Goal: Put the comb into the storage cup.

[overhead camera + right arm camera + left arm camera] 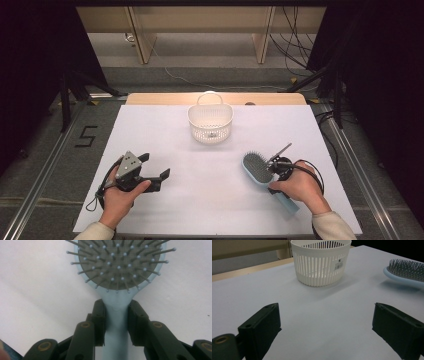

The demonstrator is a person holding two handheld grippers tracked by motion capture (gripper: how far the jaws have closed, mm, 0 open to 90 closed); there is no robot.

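Note:
A light blue hairbrush with a grey bristle pad lies at the right of the white table, bristles up. My right gripper is shut on its neck just below the head; in the right gripper view both black jaws press the blue handle from either side. My left gripper rests at the left of the table, held in a hand, its jaws wide apart with nothing between them. A white slatted basket with a handle stands at the table's far middle, also seen ahead of the left gripper as the basket.
The white table sheet ends close to the person's forearms at the near edge. Beyond the far edge are a wooden strip, desk legs and cables on the floor. Dark stands flank the table on both sides.

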